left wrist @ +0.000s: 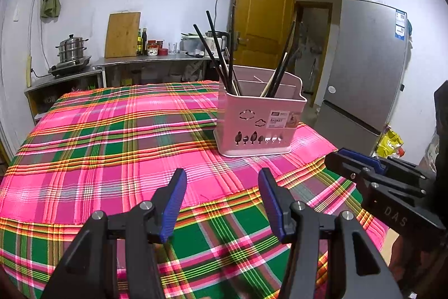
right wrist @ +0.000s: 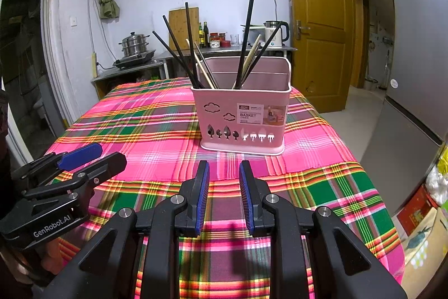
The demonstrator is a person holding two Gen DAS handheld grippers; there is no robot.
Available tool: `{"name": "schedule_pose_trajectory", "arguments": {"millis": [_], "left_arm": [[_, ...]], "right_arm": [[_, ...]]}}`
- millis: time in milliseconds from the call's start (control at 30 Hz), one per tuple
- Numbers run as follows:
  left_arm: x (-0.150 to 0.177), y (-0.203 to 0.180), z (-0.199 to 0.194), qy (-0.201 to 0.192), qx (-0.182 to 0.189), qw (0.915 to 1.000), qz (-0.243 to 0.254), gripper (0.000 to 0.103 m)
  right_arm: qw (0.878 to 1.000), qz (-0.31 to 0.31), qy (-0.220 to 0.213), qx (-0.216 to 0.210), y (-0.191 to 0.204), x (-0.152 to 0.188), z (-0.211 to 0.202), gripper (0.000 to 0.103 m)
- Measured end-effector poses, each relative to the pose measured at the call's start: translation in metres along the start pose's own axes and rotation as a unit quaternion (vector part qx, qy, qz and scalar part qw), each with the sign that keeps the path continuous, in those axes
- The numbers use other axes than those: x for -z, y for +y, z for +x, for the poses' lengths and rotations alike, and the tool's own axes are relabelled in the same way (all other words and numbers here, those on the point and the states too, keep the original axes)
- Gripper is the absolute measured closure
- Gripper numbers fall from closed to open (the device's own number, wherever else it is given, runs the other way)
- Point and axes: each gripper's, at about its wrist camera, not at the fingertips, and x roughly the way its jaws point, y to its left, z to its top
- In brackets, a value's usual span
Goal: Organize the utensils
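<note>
A pink utensil basket point(right wrist: 243, 119) stands upright near the table's far right edge on a pink and green plaid tablecloth point(right wrist: 145, 125), holding black and wooden chopsticks point(right wrist: 193, 46). Near the front edge, the left gripper point(left wrist: 222, 178) and right gripper point(right wrist: 224, 170) hover with jaws apart, holding nothing.

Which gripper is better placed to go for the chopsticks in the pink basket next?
Right, probably. The right gripper faces the pink basket head-on; from the left gripper it sits off to the right. Both are empty.
</note>
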Motion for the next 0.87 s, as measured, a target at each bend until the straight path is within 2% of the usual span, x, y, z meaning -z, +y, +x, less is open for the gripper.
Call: {"name": "schedule_pose_trajectory", "arguments": {"millis": [867], "left_arm": [[0.0015, 0.0004, 0.0066, 0.014, 0.001, 0.9999, 0.0, 0.048]], "right_arm": [[1.0, -0.001, 0.0, 0.001, -0.0008, 0.0013, 0.0003, 0.081]]}}
